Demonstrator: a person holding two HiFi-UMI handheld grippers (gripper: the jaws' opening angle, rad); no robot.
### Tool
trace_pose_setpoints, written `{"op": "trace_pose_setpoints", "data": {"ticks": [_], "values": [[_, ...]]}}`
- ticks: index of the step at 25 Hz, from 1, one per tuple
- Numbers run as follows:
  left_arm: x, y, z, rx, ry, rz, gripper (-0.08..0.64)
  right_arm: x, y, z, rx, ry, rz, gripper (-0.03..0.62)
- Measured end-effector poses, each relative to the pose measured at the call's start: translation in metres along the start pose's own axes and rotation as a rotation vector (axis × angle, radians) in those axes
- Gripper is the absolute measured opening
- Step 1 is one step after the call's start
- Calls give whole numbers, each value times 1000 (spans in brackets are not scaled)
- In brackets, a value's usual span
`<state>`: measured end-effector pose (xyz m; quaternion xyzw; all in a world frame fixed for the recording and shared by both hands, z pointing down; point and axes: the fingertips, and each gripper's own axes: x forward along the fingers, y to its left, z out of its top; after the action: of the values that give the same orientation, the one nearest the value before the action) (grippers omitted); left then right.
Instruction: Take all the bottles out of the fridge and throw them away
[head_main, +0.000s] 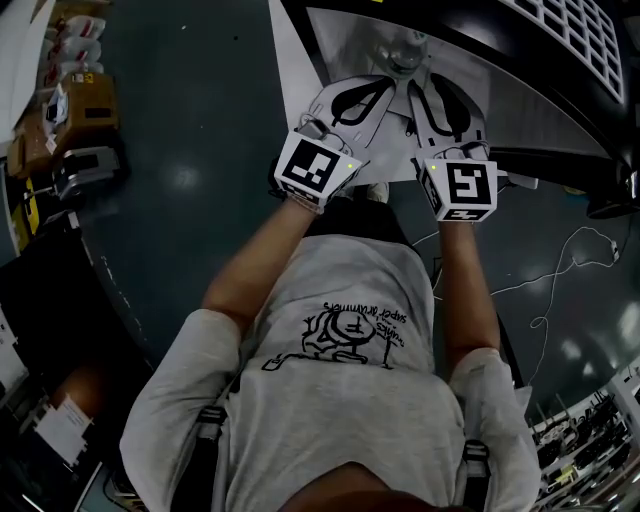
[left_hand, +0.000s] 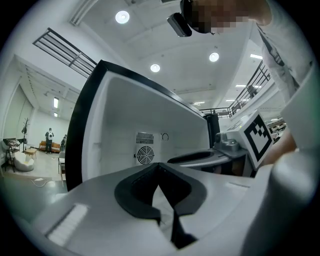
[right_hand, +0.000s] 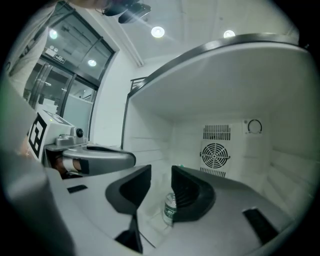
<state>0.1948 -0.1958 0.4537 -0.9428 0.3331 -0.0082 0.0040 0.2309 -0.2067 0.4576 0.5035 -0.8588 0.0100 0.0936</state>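
Two grippers we hold at the open fridge (right_hand: 280, 150), our left gripper (left_hand: 159, 166) clenched on nothing, our right gripper (right_hand: 161, 176) with jaws parted, one small bottle (right_hand: 170, 209) upright on the fridge floor, seen in their gap, unpressed

White cable (head_main: 560, 268) loose on dark floor (head_main: 190, 140), perhaps cardboard boxes (head_main: 88, 105) at far left

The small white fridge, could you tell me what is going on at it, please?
A person is reaching two hand-held grippers into the open small white fridge. The right gripper has its jaws apart, lined up on a small clear plastic bottle with a green label that stands on the fridge floor and is not yet gripped. The left gripper is alongside, its jaws together and empty.
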Motion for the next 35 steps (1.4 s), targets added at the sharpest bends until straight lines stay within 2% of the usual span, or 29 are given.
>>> {"op": "trace_pose_setpoints", "data": {"ticks": [15,26,35], "values": [[26,26,-24,-62,17,53,6,43,-27,-18,0,4,-33,137],[43,45,-35,-57,40,128,6,69,-38,-25,4,-1,-20,192],[54,53,-34,-65,52,153,6,83,-44,-25,2,-4,-12,199]]}}
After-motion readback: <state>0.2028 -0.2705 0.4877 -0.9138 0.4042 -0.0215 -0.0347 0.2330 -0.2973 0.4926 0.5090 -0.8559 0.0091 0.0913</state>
